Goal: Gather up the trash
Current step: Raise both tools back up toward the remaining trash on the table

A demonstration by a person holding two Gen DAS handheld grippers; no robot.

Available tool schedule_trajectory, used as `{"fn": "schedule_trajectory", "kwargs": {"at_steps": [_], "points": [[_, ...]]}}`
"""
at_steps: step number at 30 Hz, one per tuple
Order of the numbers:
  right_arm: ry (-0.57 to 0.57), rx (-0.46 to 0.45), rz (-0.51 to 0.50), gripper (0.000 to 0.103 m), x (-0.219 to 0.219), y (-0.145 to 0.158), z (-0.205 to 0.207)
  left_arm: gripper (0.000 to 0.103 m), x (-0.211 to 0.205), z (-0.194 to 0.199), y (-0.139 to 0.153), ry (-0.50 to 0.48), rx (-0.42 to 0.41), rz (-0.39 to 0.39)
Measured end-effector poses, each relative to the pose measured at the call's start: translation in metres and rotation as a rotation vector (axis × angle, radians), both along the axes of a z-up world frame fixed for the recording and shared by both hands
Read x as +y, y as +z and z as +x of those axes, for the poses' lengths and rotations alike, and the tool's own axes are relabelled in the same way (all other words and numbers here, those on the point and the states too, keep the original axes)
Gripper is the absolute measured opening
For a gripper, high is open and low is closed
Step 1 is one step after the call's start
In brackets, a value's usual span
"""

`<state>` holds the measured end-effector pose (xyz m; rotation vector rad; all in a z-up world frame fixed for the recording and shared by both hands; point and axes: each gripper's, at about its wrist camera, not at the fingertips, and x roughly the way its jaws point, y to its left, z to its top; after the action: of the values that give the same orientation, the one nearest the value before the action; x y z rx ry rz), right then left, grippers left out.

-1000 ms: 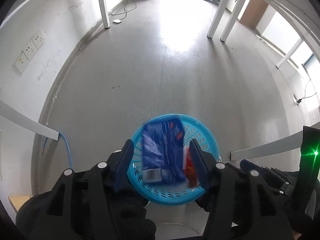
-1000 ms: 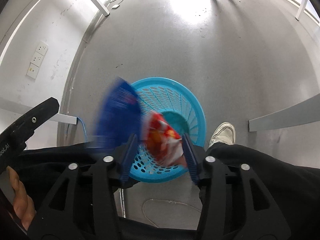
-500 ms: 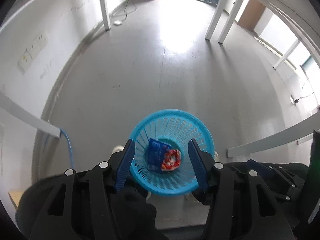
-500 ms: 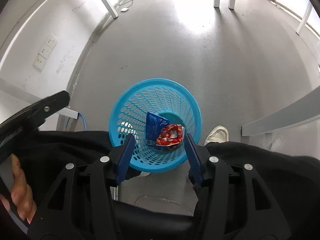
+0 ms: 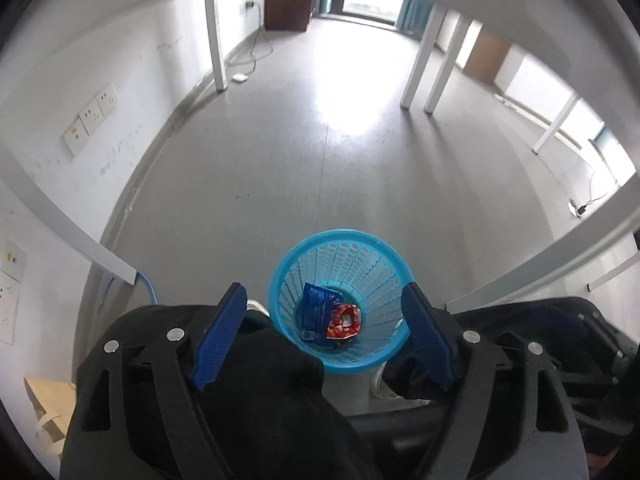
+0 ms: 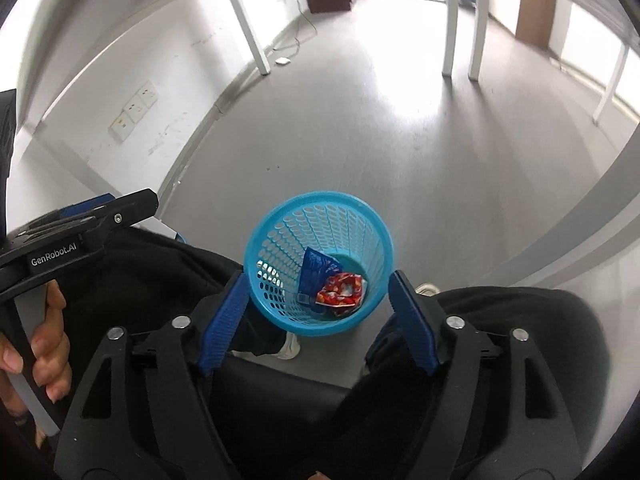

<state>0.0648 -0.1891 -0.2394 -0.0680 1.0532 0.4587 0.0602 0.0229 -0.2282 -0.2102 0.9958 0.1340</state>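
Note:
A light blue mesh waste basket (image 5: pixel 340 300) (image 6: pixel 318 270) stands on the grey floor below both grippers. In its bottom lie a blue wrapper (image 5: pixel 316 312) (image 6: pixel 316 270) and a red snack wrapper (image 5: pixel 343 321) (image 6: pixel 340 289). My left gripper (image 5: pixel 326 320) hangs high above the basket, its jaws opening wide with nothing between the blue pads. My right gripper (image 6: pixel 316 304) is also well above the basket, jaws opening and empty. The left gripper's black body (image 6: pixel 80 236), held by a hand (image 6: pixel 44 344), shows at the left edge of the right wrist view.
A person's dark trousers (image 6: pixel 520 320) and white shoes (image 6: pixel 290 346) flank the basket. White table legs (image 5: pixel 418 72) stand farther back, a wall with sockets (image 5: pixel 90 114) runs on the left, and a blue cable (image 5: pixel 148 288) hangs by a white beam.
A second ago the left gripper held the blue wrapper and the right the red one over the basket. Both dropped in; both grippers have opened wider and risen.

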Motion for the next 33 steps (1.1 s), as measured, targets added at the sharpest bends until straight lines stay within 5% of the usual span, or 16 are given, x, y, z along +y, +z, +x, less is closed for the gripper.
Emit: {"fn": "schedule_trajectory", "kwargs": {"at_steps": [10,16,25,33], "points": [[0.038,-0.129,-0.011,0.085,-0.024,0.058,-0.049,0.097,-0.005,-0.062,0.056,-0.065,-0.171,0.047],[0.063,-0.203,0.09,0.09,-0.03,0.101,-0.067,0.097,-0.01,-0.081,0.094,-0.084,-0.222,0.094],[0.075,-0.369,0.168,0.095,-0.037,0.181,-0.074,0.097,-0.005,-0.086,0.171,-0.09,-0.387,0.078],[0.008,-0.485,0.171,0.095,-0.065,0.232,-0.051,0.097,0.0,-0.061,0.208,-0.107,-0.443,0.071]]}}
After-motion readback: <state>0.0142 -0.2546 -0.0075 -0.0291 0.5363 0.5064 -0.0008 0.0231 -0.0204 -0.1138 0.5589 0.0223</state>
